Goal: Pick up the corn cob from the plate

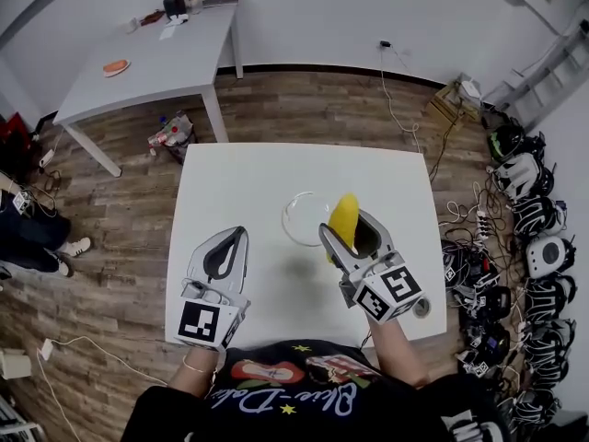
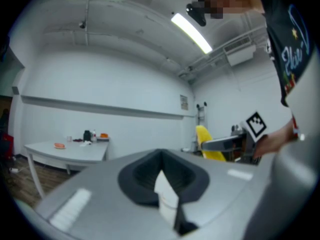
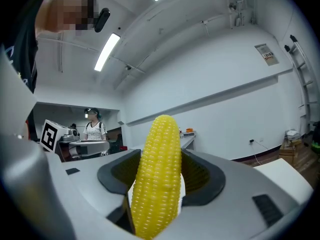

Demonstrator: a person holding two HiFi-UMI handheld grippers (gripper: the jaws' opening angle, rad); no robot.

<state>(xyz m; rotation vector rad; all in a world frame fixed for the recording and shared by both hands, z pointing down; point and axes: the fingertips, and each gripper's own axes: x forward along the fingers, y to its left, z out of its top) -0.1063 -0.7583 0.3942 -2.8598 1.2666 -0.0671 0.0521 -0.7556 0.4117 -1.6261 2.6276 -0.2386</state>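
Yellow corn cob [image 3: 157, 174] stands upright, clamped between the jaws of my right hand-held gripper [image 1: 357, 231]. From the head view it overlaps the right rim of the glass plate [image 1: 296, 219]. My left hand-held gripper [image 1: 224, 250] is clenched on nothing, near the left edge of the white desk [image 1: 267, 168]. I see bare desk between the two grippers and beyond the plate to the far edge. Wood floor [image 1: 304, 109] surrounds it. Another desk [image 1: 156, 63] stands at the far left, and cables and headsets [image 1: 529, 247] crowd the floor along the right.
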